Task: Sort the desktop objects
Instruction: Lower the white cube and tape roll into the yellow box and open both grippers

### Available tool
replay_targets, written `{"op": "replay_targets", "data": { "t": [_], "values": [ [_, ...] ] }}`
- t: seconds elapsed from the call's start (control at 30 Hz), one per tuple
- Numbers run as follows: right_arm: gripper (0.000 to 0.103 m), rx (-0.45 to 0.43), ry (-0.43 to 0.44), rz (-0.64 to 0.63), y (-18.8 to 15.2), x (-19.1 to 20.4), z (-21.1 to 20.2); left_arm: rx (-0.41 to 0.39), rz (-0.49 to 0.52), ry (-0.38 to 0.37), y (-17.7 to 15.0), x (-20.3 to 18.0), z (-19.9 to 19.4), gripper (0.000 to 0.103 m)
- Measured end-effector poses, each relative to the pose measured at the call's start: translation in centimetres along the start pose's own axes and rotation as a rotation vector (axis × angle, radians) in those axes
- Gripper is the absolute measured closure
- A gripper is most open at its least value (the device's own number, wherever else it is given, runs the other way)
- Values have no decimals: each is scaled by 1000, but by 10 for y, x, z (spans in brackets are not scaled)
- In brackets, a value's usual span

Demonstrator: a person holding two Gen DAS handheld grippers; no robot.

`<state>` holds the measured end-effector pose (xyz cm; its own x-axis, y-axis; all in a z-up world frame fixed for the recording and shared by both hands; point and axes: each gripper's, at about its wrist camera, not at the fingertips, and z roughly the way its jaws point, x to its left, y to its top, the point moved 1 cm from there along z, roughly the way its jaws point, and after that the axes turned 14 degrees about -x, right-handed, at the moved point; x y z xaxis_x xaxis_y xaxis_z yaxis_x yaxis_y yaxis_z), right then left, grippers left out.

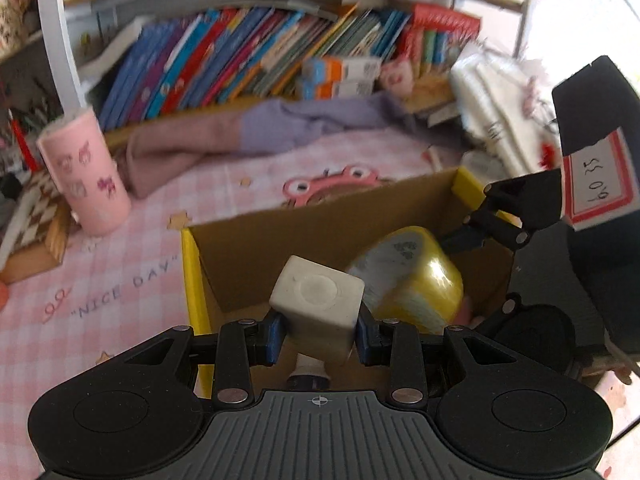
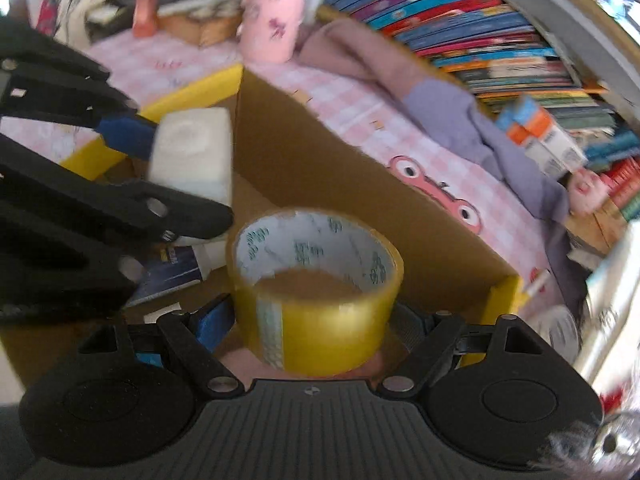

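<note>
The left hand-held gripper is clamping a white square-capped bottle between its blue pads, holding it over the yellow-edged cardboard box on the pink checked table — the tape roll is showing just beyond. In the right wrist view, the right hand-held gripper is gripping that yellow tape roll above the box, with the bottle to its left.

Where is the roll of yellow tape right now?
The tape roll sits clamped in the right hand-held gripper, over the open cardboard box, beside the white block.
</note>
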<state>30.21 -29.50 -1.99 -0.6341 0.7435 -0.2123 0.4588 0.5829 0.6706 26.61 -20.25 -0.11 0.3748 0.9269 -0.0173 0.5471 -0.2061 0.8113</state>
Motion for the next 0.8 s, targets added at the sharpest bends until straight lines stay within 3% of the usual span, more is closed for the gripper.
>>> {"op": "replay_targets", "data": {
  "t": [0.1, 0.37, 0.5, 0.7, 0.8],
  "values": [
    [22, 35, 37, 3, 2, -1, 15, 34, -36, 20, -3, 3, 12, 69],
    [21, 32, 35, -51, 6, 0, 26, 17, 9, 75, -2, -1, 17, 65],
    [19, -25, 6, -97, 6, 2, 17, -55, 41, 94, 1, -6, 4, 45],
    [17, -113, -20, -98, 8, -1, -13, -200, 116, 107, 14, -20, -34, 29],
    [17, -161, -37, -65, 9, -2, -32, -247, 118, 122, 15, -22, -53, 27]
  ]
}}
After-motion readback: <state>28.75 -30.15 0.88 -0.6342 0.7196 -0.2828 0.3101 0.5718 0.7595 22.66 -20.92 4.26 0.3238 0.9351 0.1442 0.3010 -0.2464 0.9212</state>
